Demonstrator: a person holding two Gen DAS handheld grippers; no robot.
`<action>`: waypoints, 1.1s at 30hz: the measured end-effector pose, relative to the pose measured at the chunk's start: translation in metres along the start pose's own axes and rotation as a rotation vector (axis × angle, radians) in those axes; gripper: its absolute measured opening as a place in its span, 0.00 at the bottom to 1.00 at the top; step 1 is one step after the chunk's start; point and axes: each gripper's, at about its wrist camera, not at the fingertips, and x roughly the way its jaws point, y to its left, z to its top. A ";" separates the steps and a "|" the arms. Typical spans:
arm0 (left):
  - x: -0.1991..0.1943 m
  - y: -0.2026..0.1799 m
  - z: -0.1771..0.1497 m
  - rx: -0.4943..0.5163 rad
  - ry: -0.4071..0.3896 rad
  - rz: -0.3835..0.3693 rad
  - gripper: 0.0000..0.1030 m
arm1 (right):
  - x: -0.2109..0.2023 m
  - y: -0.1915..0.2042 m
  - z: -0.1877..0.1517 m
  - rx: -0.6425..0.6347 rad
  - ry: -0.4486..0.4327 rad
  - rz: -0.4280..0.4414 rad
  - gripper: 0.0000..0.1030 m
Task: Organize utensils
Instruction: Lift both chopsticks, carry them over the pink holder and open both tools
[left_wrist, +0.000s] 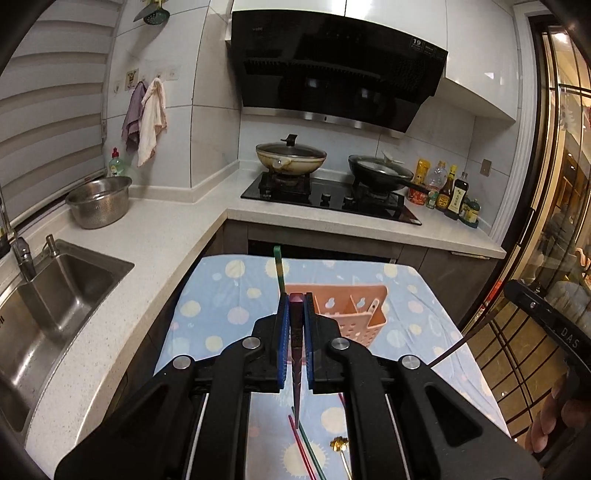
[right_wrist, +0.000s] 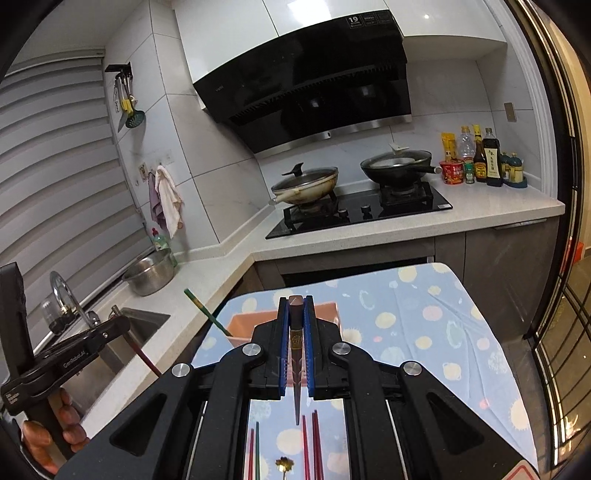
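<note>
My left gripper (left_wrist: 296, 295) is shut on a dark maroon chopstick (left_wrist: 296, 354) held lengthwise between its blue pads, above the table. My right gripper (right_wrist: 296, 298) is shut on a dark brown chopstick (right_wrist: 296, 354) with a gold mark. A pink perforated utensil caddy (left_wrist: 351, 314) stands on the dotted blue tablecloth (left_wrist: 221, 295) just beyond both grippers; it also shows in the right wrist view (right_wrist: 243, 325). A green chopstick (left_wrist: 279, 269) stands in it, leaning left. Red and green chopsticks (right_wrist: 308, 443) and a gold-headed spoon (right_wrist: 283, 463) lie on the cloth under the grippers.
A steel sink (left_wrist: 55, 295) and faucet are at the left, with a steel bowl (left_wrist: 99, 201) on the counter. The stove (left_wrist: 328, 197) carries two lidded pans. Sauce bottles (left_wrist: 447, 192) stand at the back right. The left gripper and hand show in the right wrist view (right_wrist: 74, 354).
</note>
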 end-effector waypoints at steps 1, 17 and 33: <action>-0.001 -0.002 0.009 0.003 -0.018 -0.002 0.07 | 0.002 0.002 0.008 0.000 -0.013 0.004 0.07; 0.042 -0.020 0.106 0.012 -0.179 -0.010 0.07 | 0.078 0.015 0.077 0.022 -0.079 0.022 0.07; 0.109 -0.003 0.059 -0.013 -0.016 0.042 0.09 | 0.144 -0.001 0.020 0.011 0.093 -0.029 0.17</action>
